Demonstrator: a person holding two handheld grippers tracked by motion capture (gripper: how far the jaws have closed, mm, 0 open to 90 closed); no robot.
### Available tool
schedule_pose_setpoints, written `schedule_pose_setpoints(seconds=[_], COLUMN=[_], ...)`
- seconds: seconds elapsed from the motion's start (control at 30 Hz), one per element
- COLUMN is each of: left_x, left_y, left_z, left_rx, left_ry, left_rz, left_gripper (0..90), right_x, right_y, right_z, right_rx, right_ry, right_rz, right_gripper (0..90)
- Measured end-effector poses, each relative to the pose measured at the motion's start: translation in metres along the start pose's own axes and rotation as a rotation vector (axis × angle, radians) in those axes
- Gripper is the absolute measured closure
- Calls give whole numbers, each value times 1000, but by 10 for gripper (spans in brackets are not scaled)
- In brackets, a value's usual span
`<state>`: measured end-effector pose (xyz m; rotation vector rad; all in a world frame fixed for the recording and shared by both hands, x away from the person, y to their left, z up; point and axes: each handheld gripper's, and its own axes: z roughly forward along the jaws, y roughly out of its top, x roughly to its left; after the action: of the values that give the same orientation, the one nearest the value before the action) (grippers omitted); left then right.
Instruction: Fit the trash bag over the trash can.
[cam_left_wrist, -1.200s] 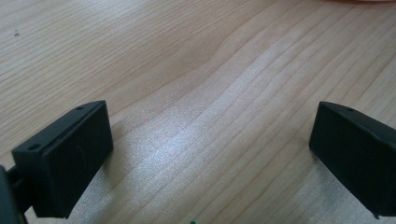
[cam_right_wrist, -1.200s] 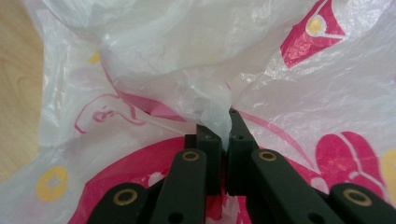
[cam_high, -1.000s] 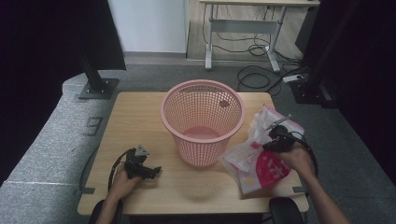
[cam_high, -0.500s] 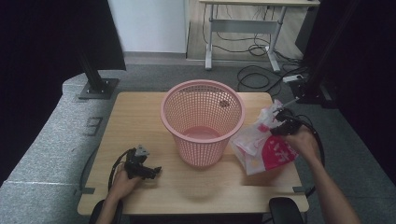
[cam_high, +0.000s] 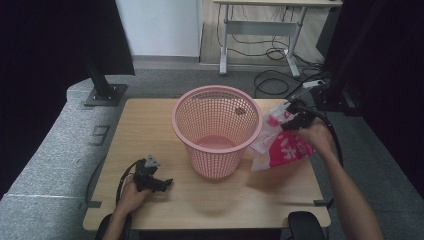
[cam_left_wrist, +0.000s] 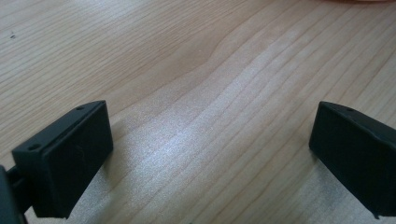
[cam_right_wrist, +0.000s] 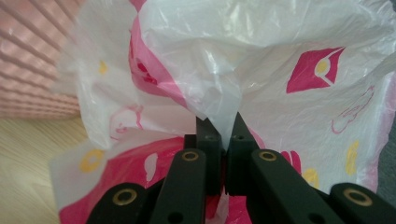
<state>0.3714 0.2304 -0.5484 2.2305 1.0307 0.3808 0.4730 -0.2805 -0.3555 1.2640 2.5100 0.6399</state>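
Observation:
A pink mesh basket (cam_high: 216, 127) stands upright in the middle of the wooden table (cam_high: 145, 125). To its right my right gripper (cam_high: 291, 118) is shut on a white and pink plastic bag (cam_high: 282, 144), which hangs from it above the table's right side. In the right gripper view the jaws pinch a fold of the plastic bag (cam_right_wrist: 280, 93), with the basket (cam_right_wrist: 32, 60) at the upper left. My left gripper (cam_high: 159, 182) rests near the table's front left, open, and in the left gripper view its jaws stand wide apart over bare wood (cam_left_wrist: 205, 93).
A grey padded surface (cam_high: 45, 150) borders the table's left side. Behind the table, cables (cam_high: 272, 82) lie on the floor by a white desk frame (cam_high: 260, 30). A dark stand base (cam_high: 102, 95) sits at the back left.
My right gripper has lifted the bag off the table and carried it up and toward the basket's right rim. The left gripper has stayed put.

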Motion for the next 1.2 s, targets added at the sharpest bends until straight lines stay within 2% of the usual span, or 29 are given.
schedule_pose_setpoints(seconds=[0.23, 0.6, 1.07, 1.2], left_x=[0, -1, -1, -1], left_y=[1, 1, 1, 1], left_z=[1, 1, 1, 1], left_rx=[0, 1, 2, 1], left_ry=[-3, -6, -7, -8], left_rz=[4, 9, 9, 9], left_gripper=[0, 0, 0, 0], right_x=[6, 17, 40, 47], right_y=[22, 50, 81, 90], right_z=[-15, -37, -77, -88], right_rx=[-38, -84, -157, -173], right_ry=[24, 30, 55, 48], right_rz=[0, -16, -55, -76], right_gripper=[865, 866, 868, 868])
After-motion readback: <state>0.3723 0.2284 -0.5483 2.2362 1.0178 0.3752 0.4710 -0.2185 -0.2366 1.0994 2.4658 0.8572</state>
